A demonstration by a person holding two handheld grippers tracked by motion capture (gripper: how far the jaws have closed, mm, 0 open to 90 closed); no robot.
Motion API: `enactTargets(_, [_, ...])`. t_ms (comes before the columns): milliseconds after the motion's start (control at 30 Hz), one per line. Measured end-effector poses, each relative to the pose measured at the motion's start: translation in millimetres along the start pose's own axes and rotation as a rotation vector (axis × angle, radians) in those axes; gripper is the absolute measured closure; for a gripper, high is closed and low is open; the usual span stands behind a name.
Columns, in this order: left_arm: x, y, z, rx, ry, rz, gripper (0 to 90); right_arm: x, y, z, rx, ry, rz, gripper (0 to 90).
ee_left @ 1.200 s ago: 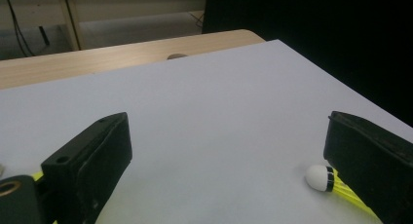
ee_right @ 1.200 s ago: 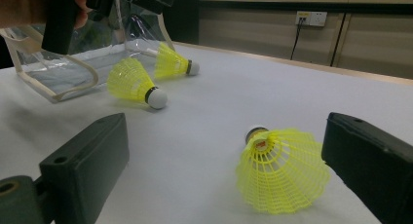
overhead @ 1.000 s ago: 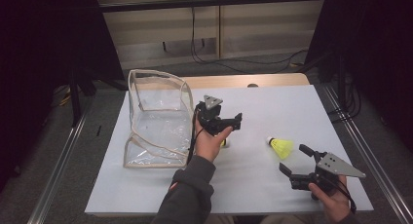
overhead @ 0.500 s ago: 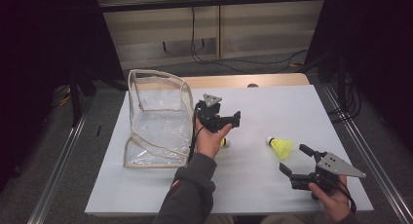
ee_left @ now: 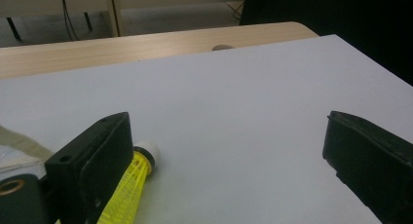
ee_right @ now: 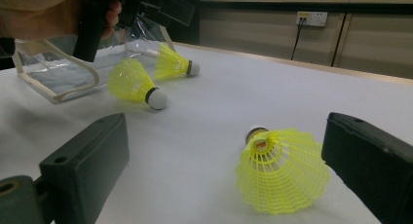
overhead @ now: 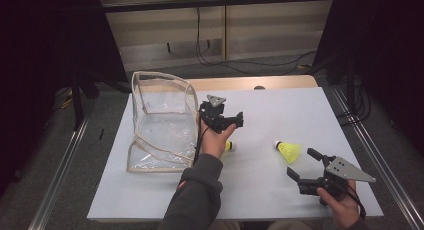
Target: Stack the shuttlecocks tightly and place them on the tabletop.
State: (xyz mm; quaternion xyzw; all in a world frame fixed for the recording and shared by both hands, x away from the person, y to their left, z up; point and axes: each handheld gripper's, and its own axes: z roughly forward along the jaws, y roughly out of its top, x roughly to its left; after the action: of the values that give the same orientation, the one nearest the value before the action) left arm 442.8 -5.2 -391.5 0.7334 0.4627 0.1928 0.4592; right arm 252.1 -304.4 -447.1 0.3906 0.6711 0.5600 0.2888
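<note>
In the high view, the left hand (overhead: 216,140) hides most of a shuttlecock (overhead: 229,145). In the left gripper view, the gripper's own jaw covers part of that shuttlecock (ee_left: 131,182), and the picture's bottom edge cuts it off. The bag (ee_right: 63,70) is cut off at the left in the right gripper view

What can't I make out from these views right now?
- High view: the left hand covers all but a sliver of a shuttlecock.
- Left gripper view: the jaw hides most of that shuttlecock's skirt.
- Right gripper view: clear bag cut off by the edge.
</note>
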Motion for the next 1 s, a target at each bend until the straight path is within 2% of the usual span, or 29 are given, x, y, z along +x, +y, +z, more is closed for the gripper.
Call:
enactTargets(300, [3.6,-1.6,3.2,0.019,0.048,0.003,5.2,0.3,-0.3,0.3,0.002,0.001,0.003,2.9])
enactTargets(733, [7.6,-5.3,9.0,0.035,0.083,-0.001,5.2,0.6,-0.5,0.5,0.004,0.003,0.003,2.9])
enactTargets(933, [10.6,-7.4,11.8,0.053,0.128,-0.002,5.0,0.6,-0.4,0.4,0.003,0.003,0.005,2.9])
enactTargets(1000, [10.6,-7.6,12.0,0.050,0.136,-0.014,5.1,0.5,-0.4,0.3,0.004,0.003,0.004,2.9])
